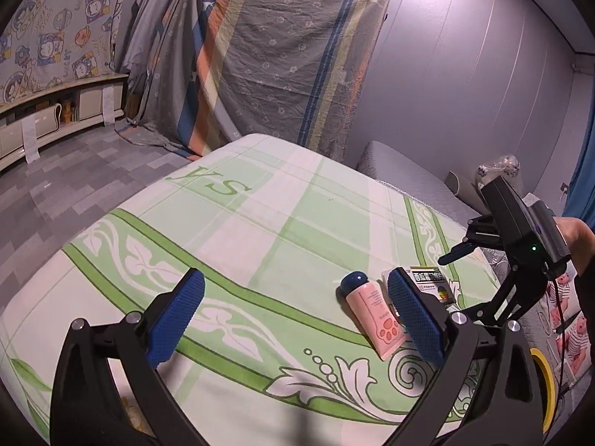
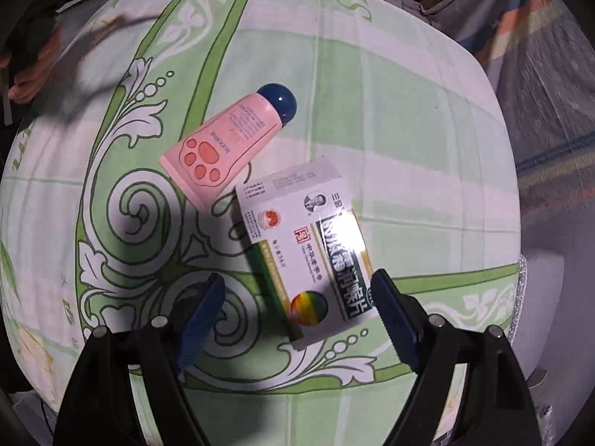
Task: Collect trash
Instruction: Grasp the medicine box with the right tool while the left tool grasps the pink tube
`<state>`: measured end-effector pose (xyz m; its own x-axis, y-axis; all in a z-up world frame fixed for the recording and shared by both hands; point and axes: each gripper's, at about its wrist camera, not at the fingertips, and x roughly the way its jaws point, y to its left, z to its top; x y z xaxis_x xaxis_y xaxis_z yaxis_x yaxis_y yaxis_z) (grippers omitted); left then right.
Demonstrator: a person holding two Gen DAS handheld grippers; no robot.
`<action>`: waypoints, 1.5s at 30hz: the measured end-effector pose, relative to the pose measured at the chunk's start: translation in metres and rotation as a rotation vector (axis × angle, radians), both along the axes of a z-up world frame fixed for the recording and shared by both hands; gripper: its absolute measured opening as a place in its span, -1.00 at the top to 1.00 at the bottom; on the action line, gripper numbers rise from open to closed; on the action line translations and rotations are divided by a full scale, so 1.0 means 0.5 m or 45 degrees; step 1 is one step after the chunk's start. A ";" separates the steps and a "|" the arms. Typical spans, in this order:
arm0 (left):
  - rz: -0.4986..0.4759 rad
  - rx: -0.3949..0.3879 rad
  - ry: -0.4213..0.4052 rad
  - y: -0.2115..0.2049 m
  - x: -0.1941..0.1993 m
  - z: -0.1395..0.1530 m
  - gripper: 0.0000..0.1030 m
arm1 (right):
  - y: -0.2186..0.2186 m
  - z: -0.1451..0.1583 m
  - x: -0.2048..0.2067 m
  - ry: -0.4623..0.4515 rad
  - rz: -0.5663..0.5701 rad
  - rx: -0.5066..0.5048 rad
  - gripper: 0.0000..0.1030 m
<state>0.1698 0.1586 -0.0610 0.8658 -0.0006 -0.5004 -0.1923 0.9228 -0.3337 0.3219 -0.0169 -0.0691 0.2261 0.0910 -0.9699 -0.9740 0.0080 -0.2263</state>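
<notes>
I am operating two hand-held grippers above a bed covered by a green-and-white patterned sheet (image 1: 260, 223).

Left gripper (image 1: 295, 316): its jaws stand wide apart with nothing between the blue pads. It points across the bed at a shallow downward angle. A pink tube (image 1: 373, 316) with a dark blue cap and a paw print lies on the sheet just inside my right-hand finger, not gripped. Behind that finger a small printed box (image 1: 433, 284) is partly hidden.

Right gripper (image 2: 297, 312): I have it pointing almost straight down at the sheet — jaws wide apart, pads pressing on nothing. The white-and-green medicine box (image 2: 308, 252) lies flat on the sheet, its near end between the two fingers. The right finger's tip sits close beside the box's edge; I cannot tell whether it touches. The left finger stands well clear of it. In this view the pink tube (image 2: 227, 141) lies just beyond the box, cap pointing away from the gripper, its flat end near the box's far corner.

From the left wrist view, the right gripper's black body (image 1: 520, 230) shows at the right edge, with the person's hand (image 1: 574, 238) holding it. A striped cloth (image 1: 282, 55) hangs against the far wall — behind the bed.
</notes>
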 end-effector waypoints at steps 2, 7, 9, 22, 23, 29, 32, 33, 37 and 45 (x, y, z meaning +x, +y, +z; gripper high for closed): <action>0.004 -0.009 0.015 0.002 0.006 -0.007 -0.83 | 0.010 -0.011 0.017 0.009 0.013 -0.021 -0.50; 0.008 0.005 0.044 0.000 0.017 -0.015 -0.83 | 0.012 -0.038 0.047 0.062 0.039 -0.057 -0.51; 0.005 -0.001 0.059 -0.001 0.021 -0.016 -0.83 | 0.011 -0.046 0.059 0.071 0.021 -0.057 -0.51; -0.135 0.073 0.194 -0.075 0.061 -0.010 -0.83 | -0.070 -0.003 0.137 0.138 -0.344 0.256 -0.36; -0.157 0.078 0.200 -0.085 0.067 -0.008 -0.83 | -0.092 0.017 0.143 0.126 -0.395 0.333 -0.36; -0.251 0.090 0.288 -0.144 0.121 -0.020 -0.83 | -0.237 0.120 0.141 0.167 -0.690 0.763 -0.37; -0.271 0.081 0.332 -0.159 0.157 -0.030 -0.83 | -0.284 0.142 0.089 0.192 -0.743 0.923 -0.37; -0.265 0.073 0.355 -0.160 0.169 -0.035 -0.82 | -0.304 0.146 0.079 0.212 -0.772 0.969 -0.37; -0.227 0.055 0.448 -0.153 0.217 -0.065 -0.82 | -0.322 0.152 -0.002 0.248 -0.796 1.096 -0.37; -0.176 0.097 0.525 -0.157 0.242 -0.087 -0.60 | -0.346 0.189 -0.081 0.239 -0.761 1.213 -0.38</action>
